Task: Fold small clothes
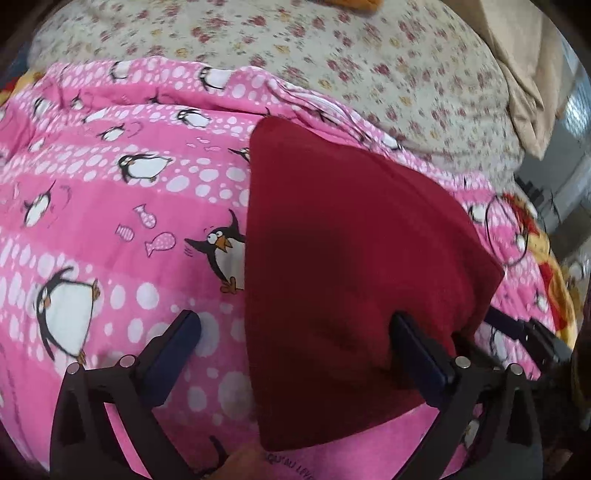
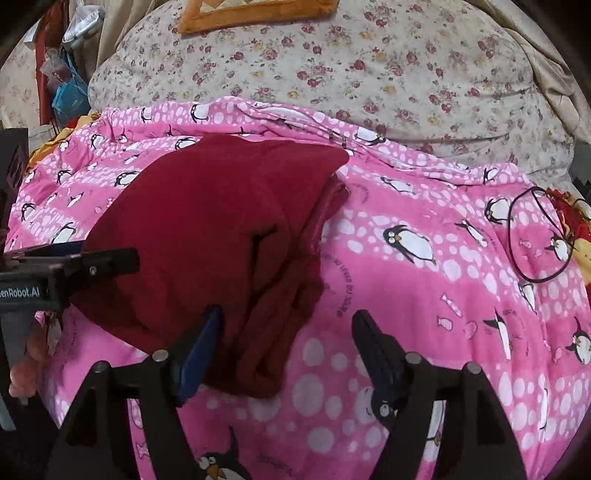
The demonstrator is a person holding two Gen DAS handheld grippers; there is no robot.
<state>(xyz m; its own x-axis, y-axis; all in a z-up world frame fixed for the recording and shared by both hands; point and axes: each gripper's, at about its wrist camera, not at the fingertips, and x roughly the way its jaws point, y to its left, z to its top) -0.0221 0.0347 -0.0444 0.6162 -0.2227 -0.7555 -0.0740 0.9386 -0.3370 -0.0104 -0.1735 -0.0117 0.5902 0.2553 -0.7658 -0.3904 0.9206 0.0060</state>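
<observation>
A dark red garment (image 1: 343, 266), folded into a compact stack, lies flat on a pink penguin-print blanket (image 1: 110, 206). My left gripper (image 1: 295, 319) hangs over its near left edge with jaws wide open; one finger is above the blanket, the other above the cloth, and nothing is pinched. In the right wrist view the garment (image 2: 207, 229) shows layered folds on its right side. My right gripper (image 2: 290, 315) stands open over the garment's near right corner, with cloth under the left finger only. The left gripper's black finger (image 2: 110, 256) reaches in over the garment's left edge.
Beyond the blanket lies a cream floral quilt (image 2: 369, 74) with an orange cushion (image 2: 258, 14) at the far edge. A thin black cord loop (image 2: 539, 236) rests on the blanket to the right. Beige cloth (image 1: 524, 74) hangs far right. Clutter hangs at the far left (image 2: 66, 88).
</observation>
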